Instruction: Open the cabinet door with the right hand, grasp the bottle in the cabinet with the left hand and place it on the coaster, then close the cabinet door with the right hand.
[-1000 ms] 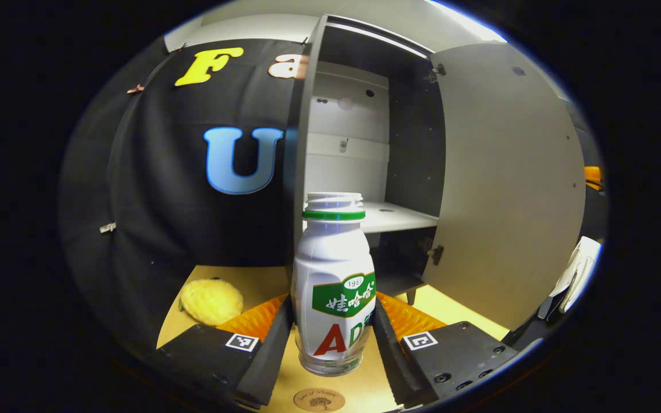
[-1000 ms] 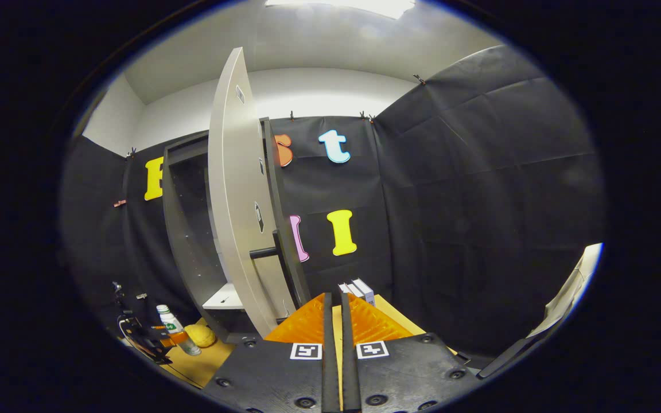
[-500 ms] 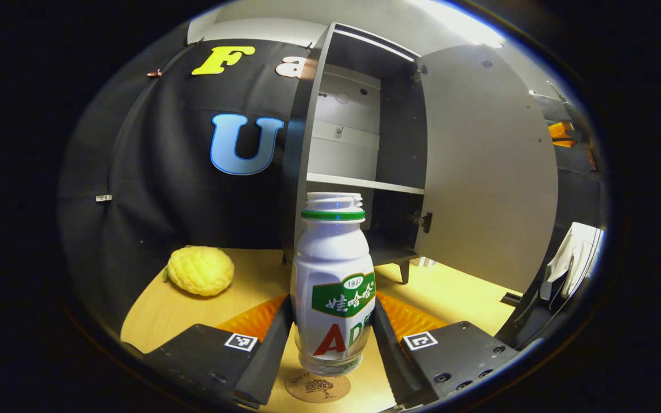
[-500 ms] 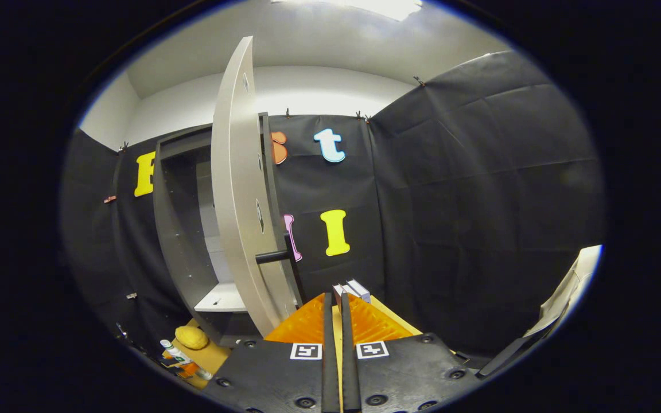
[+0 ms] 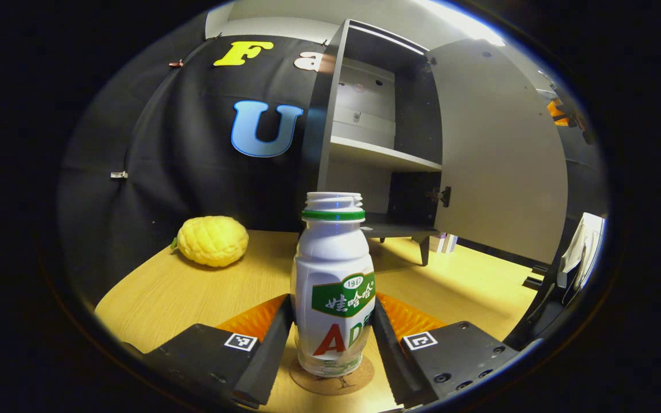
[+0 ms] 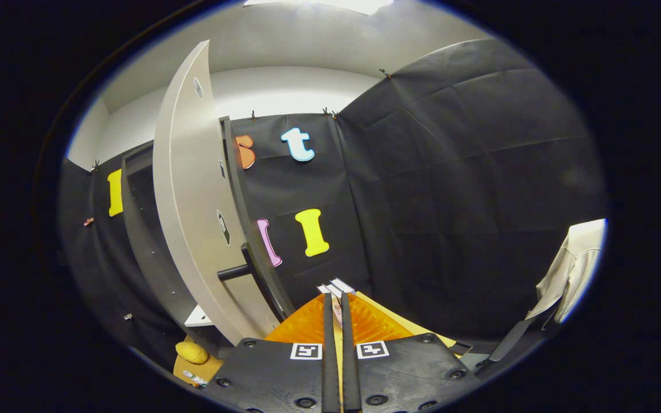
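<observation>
The cabinet stands on the desk with its door swung wide, so the opening step reads as done. The bottle is out of the cabinet, upright and pinched at its lower body between the two fingers of the left gripper, and its base sits directly over the coaster at the near edge of the desk; whether the base already bears on the coaster or hangs just above it cannot be told from the left gripper view. The placing step is therefore judged to be at its end, with the release of the bottle and the closing of the door left to do. In the right gripper view the right gripper has its jaws pressed together on nothing and points past the edge of the door, whose bar handle lies up and to the left, near but apart. Count: one cabinet with one door, one handle and one shelf; one bottle; one coaster; one yellow fruit lying on the desk well to the left of the bottle; two grippers; and a few small boxes on the desk beyond the right fingers, their number too small to tell.
</observation>
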Tool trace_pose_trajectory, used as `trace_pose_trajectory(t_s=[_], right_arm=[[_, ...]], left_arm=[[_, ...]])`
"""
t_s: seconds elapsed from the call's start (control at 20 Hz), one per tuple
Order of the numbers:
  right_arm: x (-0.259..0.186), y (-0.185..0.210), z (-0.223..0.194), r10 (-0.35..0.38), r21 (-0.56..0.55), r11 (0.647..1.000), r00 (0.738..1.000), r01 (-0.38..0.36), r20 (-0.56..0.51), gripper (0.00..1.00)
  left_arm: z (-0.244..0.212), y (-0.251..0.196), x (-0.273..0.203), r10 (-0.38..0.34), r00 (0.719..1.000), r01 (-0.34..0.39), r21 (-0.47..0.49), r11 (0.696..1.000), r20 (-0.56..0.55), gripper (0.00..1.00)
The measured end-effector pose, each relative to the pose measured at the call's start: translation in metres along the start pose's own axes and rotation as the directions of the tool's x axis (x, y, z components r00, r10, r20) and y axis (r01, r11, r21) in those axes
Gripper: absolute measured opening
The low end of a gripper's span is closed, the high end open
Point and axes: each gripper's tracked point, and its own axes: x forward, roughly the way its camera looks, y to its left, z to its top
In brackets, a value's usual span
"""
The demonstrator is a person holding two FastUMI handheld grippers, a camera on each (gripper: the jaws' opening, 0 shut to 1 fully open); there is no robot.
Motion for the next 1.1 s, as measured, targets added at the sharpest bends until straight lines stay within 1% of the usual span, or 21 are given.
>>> trace_pose_trajectory(t_s=[0.1, 0.2, 0.35, 0.45, 0.5, 0.55, 0.6, 0.7, 0.8, 0.95, 1.1], right_arm=[[-0.003, 0.001, -0.001, -0.007, -0.016, 1.000, 1.000, 0.007, -0.009, 0.07], [-0.002, 0.007, 0.000, -0.007, -0.026, 1.000, 1.000, 0.007, -0.008, 0.07], [0.001, 0.012, -0.008, -0.003, -0.043, 0.999, 1.000, 0.001, -0.024, 0.07], [0.002, 0.020, -0.014, 0.017, -0.049, 0.999, 0.999, -0.019, -0.040, 0.07], [0.004, 0.024, -0.016, 0.025, -0.055, 0.998, 0.998, -0.028, -0.051, 0.07], [0.005, 0.023, -0.021, 0.021, -0.064, 0.998, 0.998, -0.025, -0.061, 0.07], [0.005, 0.021, -0.021, 0.021, -0.074, 0.997, 0.998, -0.026, -0.065, 0.07], [0.005, 0.022, -0.019, 0.028, -0.072, 0.997, 0.998, -0.032, -0.062, 0.07], [0.005, 0.019, -0.018, 0.025, -0.058, 0.998, 0.998, -0.028, -0.058, 0.07], [0.005, 0.010, -0.022, 0.019, -0.040, 0.999, 0.998, -0.021, -0.061, 0.07], [0.006, 0.007, -0.023, 0.048, -0.033, 0.998, 0.997, -0.050, -0.067, 0.07]], left_arm=[[-0.005, -0.002, 0.000, -0.014, 1.000, 0.014, -0.017, 1.000, 0.005, 0.77], [-0.005, -0.005, -0.002, -0.020, 1.000, 0.020, -0.004, 1.000, 0.007, 0.78], [-0.008, -0.011, -0.009, -0.038, 0.999, 0.038, 0.028, 0.999, -0.002, 0.78], [-0.009, -0.015, -0.012, -0.065, 0.998, 0.066, 0.070, 0.995, -0.018, 0.81], [-0.015, -0.015, -0.014, -0.078, 0.996, 0.082, 0.083, 0.993, -0.040, 0.82], [-0.017, -0.015, -0.016, -0.083, 0.995, 0.087, 0.081, 0.993, -0.059, 0.81], [-0.025, -0.014, -0.013, -0.085, 0.994, 0.090, 0.071, 0.993, -0.075, 0.83], [-0.021, -0.012, -0.017, -0.082, 0.994, 0.086, 0.045, 0.995, -0.076, 0.92], [-0.004, -0.016, -0.019, -0.092, 0.994, 0.093, 0.026, 0.995, -0.052, 0.93], [0.029, -0.020, -0.017, -0.103, 0.994, 0.103, 0.030, 0.994, -0.021, 0.93], [0.071, -0.020, -0.011, -0.106, 0.994, 0.105, 0.050, 0.993, 0.013, 0.93]])
